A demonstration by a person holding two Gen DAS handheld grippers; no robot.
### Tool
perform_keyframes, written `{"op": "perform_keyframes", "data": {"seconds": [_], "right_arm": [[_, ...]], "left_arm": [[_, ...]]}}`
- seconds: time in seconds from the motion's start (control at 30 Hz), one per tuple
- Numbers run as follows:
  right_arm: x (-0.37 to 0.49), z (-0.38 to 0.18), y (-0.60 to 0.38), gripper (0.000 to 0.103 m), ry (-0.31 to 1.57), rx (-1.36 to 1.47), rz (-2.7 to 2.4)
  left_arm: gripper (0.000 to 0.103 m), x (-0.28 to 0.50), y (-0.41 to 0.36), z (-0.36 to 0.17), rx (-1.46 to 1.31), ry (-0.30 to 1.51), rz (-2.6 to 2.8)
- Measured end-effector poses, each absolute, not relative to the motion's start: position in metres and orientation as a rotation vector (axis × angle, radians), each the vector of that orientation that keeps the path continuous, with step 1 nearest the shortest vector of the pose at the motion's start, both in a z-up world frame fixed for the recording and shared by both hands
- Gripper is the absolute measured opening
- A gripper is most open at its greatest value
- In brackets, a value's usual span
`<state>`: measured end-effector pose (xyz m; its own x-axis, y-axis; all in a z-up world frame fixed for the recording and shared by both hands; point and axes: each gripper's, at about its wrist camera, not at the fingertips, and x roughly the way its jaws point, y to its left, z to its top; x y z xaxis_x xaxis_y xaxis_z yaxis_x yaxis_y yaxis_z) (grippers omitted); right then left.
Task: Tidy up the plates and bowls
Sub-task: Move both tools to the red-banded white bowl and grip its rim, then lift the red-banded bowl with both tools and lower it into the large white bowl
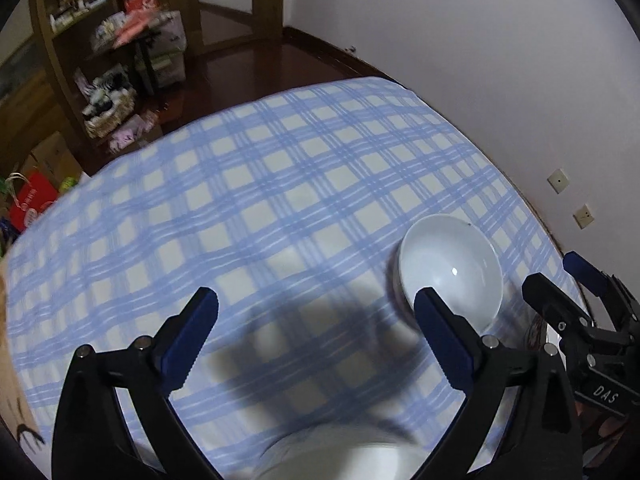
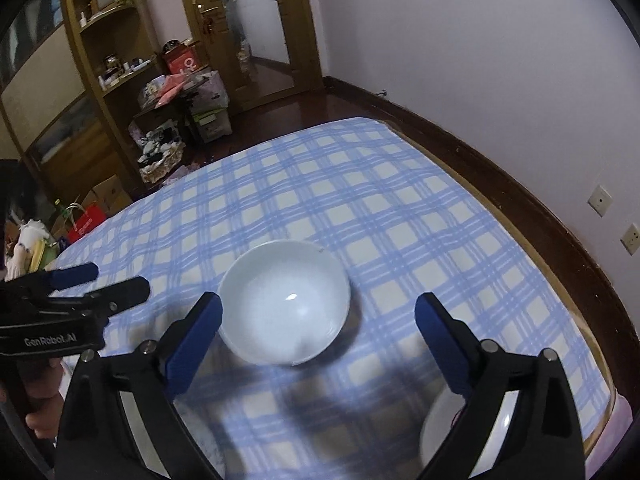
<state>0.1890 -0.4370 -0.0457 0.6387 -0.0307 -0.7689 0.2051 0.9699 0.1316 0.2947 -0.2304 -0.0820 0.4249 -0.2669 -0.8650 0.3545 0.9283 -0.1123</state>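
A white bowl (image 2: 285,302) stands upright on the blue checked tablecloth (image 2: 360,200); it also shows in the left wrist view (image 1: 452,268). My right gripper (image 2: 318,312) is open and empty, just above and behind the bowl, its left finger near the rim. My left gripper (image 1: 316,308) is open and empty over bare cloth, left of the bowl. A blurred white dish (image 1: 340,456) lies under the left gripper at the near edge. Another white dish (image 2: 444,440) lies partly hidden under the right gripper's right finger.
The table's right edge (image 2: 560,300) runs close to a white wall with sockets (image 2: 600,200). Wooden shelves (image 2: 100,60), boxes and a red bag (image 2: 86,220) stand beyond the far left of the table. The left gripper shows at the left in the right wrist view (image 2: 100,284).
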Motion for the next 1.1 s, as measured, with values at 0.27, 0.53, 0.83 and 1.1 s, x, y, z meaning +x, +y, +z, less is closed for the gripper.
{"op": "perform_keyframes", "data": {"seconds": [0.27, 0.53, 0.83, 1.1], "right_arm": [[0.206, -0.07, -0.454, 0.101, 0.907, 0.238, -0.154], [0.211, -0.101, -0.466, 0.096, 0.968, 0.333, -0.155], [0.223, -0.134, -0.473, 0.041, 1.053, 0.452, -0.115], [0.227, -0.136, -0.458, 0.012, 1.058, 0.439, -0.086]], "left_arm": [[0.097, 0.31, -0.258, -0.111, 0.143, 1.081, -0.4], [0.097, 0.31, -0.274, -0.142, 0.208, 1.145, -0.442], [0.04, 0.311, -0.285, -0.149, 0.131, 1.192, -0.496], [0.01, 0.3, -0.302, -0.147, 0.168, 1.198, -0.52]]}}
